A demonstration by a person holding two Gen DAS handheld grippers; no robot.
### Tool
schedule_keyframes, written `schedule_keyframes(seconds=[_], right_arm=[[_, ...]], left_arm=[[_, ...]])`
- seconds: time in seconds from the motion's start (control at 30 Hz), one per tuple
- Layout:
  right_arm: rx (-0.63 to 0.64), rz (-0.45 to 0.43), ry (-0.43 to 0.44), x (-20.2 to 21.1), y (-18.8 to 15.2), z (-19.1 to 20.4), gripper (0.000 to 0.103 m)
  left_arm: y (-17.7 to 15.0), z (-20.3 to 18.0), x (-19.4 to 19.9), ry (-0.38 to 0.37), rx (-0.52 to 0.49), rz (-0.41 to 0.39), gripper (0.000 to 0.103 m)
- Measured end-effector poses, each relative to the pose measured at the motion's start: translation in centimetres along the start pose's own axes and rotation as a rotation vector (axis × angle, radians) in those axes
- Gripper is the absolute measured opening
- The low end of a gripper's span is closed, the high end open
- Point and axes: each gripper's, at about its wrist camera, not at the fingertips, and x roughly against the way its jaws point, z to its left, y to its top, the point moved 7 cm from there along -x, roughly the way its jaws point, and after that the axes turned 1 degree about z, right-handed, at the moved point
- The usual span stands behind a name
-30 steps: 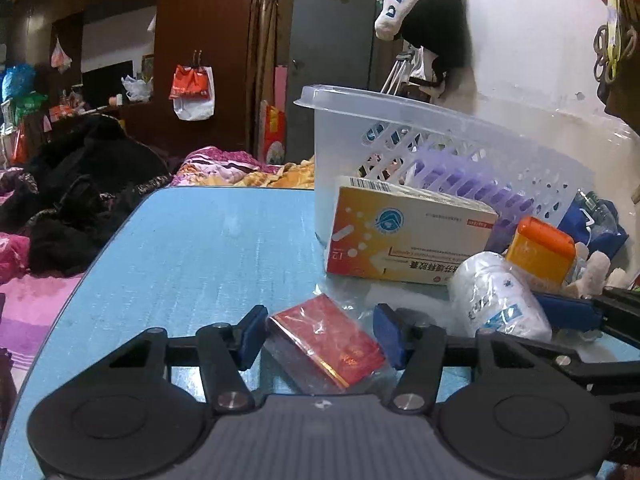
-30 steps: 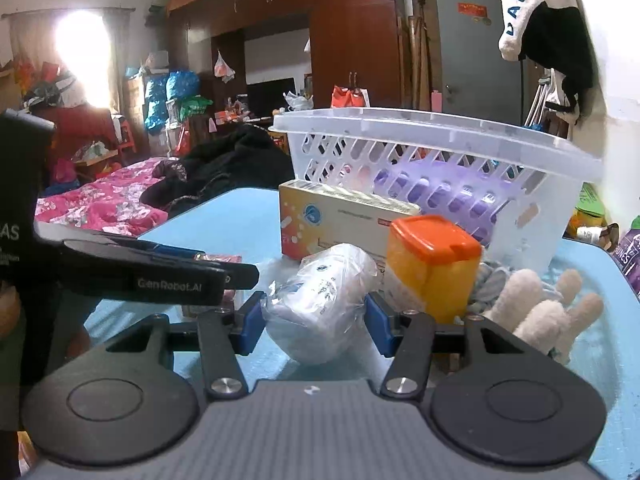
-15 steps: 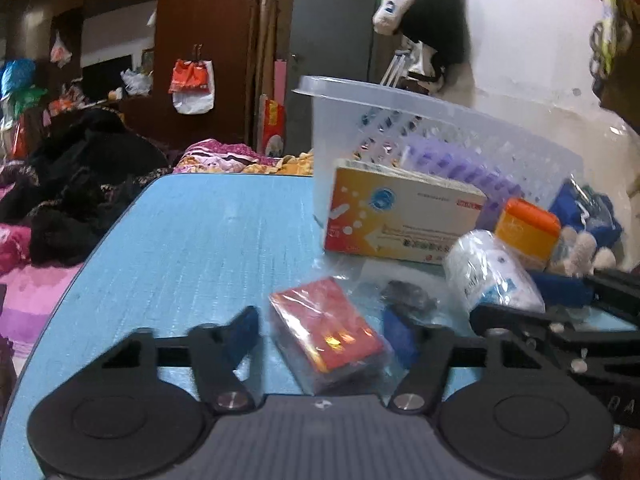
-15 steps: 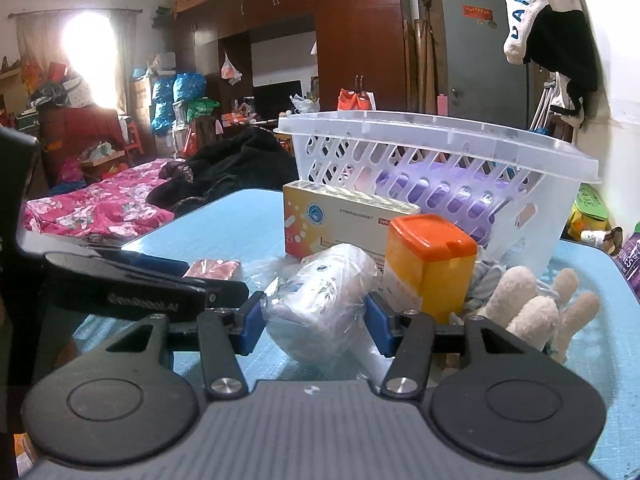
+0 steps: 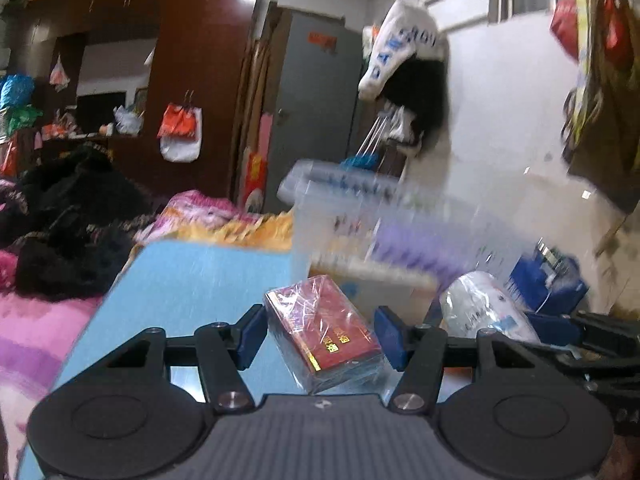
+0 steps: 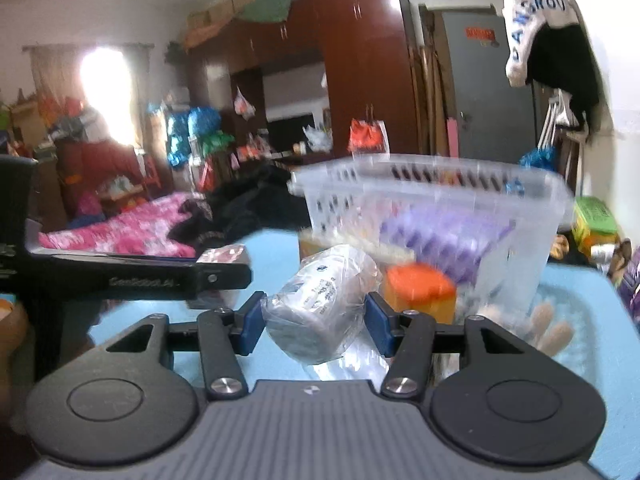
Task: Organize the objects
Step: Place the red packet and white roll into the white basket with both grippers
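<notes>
Two wrapped things are held clear of the blue table (image 5: 192,280), one in each tool. The left tool (image 5: 320,334) is clamped on a red box in clear film (image 5: 326,332), which lies tilted between the blue pads with one corner pointing toward the camera. The right tool (image 6: 314,322) grips a white roll in a clear plastic bag (image 6: 320,304), lying on its side between the pads. Behind both stands a white plastic basket (image 6: 440,188) with slotted walls, something purple showing through them. An orange-lidded yellow container (image 6: 418,294) sits just in front of the basket, right of the roll, and a pale glove (image 6: 548,328) lies farther right. A flat carton stands against the basket's front, blurred. In the right wrist view the left tool's black body reaches in from the left.
</notes>
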Motion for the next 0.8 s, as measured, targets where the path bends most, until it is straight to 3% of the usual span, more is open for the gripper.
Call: schedule_keyframes(seconds=[0.1,0.17,0.33,0.53,0.8], right_arm=[[0.02,-0.042,-0.025,0.8,3.4,-0.9,0.057],[0.047,-0.063,-0.091,0.5,5.7,-2.2,0.057],[0.059,-0.05,-0.188,-3.1,9.9,-6.6,0.057],[0.043,0.056,-0.254,-8.2,9.7,-10.1,0.057],[0.003,0.099,-0.24,-8.6,7.7,-11.9,0.057]], left_arm=[[4.1,-1.0,-0.2,-0.044,0.005,-0.043,0.063],[6.8,-1.8,-1.3,-0.059,0.007,-0.063,0.063],[12.2,-4.0,-7.2,-0.043,0.016,-0.026,0.063],[12.3,-6.8,-14.5,-0.009,-0.008,0.108,0.062],[11.6,-7.6,-15.1,-0.016,-0.025,0.131,0.063]])
